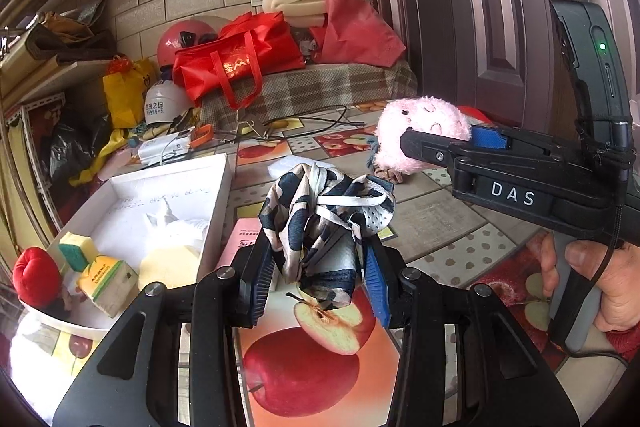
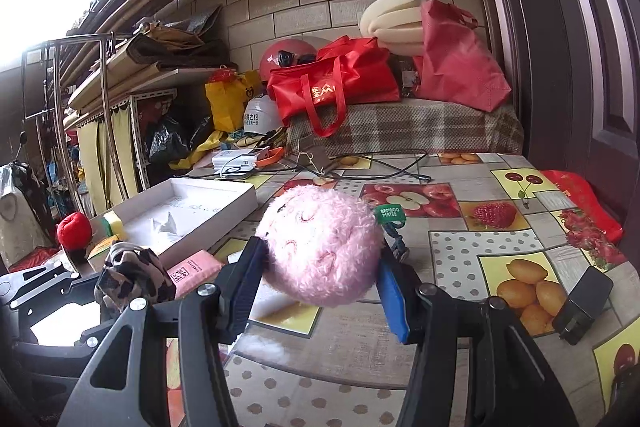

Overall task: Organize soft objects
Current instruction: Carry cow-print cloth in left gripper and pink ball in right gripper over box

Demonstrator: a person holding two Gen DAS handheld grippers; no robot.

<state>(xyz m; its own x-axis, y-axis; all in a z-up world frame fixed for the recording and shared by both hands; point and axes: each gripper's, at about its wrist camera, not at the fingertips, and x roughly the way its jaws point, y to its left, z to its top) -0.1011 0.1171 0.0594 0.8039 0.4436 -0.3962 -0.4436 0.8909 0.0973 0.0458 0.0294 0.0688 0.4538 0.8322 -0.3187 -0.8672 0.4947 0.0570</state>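
Observation:
My left gripper [image 1: 320,279] is shut on a bunched navy-and-cream patterned cloth [image 1: 324,223] and holds it above the fruit-print table. My right gripper [image 2: 320,283] is shut on a fluffy pink plush ball [image 2: 320,247], lifted off the table; it also shows in the left wrist view [image 1: 420,135], to the right of the cloth. A white open box [image 1: 168,211] lies at the left, holding sponges [image 1: 106,279], a pale round pad and white soft pieces. A red plush [image 1: 36,277] sits at its near corner. The cloth shows in the right wrist view [image 2: 132,275] at lower left.
A pink packet [image 2: 192,273] lies beside the box. A black charger block [image 2: 582,307] sits at the right on the table. Cables, a small white device [image 2: 240,163], helmets and red bags [image 2: 336,87] crowd the far end. A dark door stands at the right.

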